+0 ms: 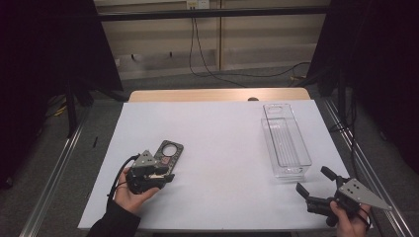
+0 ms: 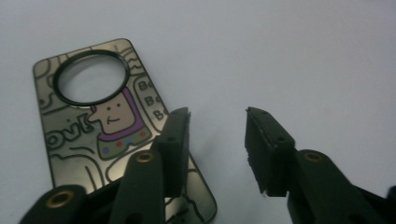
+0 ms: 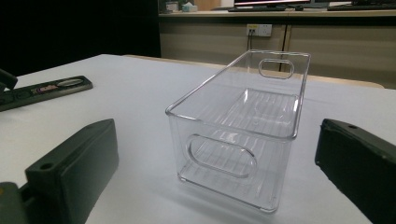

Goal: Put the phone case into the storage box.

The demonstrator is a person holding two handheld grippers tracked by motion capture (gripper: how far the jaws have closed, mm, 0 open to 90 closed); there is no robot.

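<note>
Over on the left, near the person, the left gripper [image 1: 165,176] sits low at the near end of the flat printed tag [image 1: 169,152], which lies on the white table sheet [image 1: 217,148]. Its jaws stand partly apart, one pad resting over the tag's edge, nothing pinched. This looks like the pick-up; next the jaws need to straddle that edge and squeeze. Far right, the right gripper [image 1: 310,182] waits with jaws wide and empty, facing the empty clear bin [image 1: 285,140].

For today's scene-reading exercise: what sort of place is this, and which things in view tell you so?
Probably a lab or office set up for recording. A table under a white sheet stands between dark curtains, cables run from a wall socket, and a desk with monitors stands behind.
</note>
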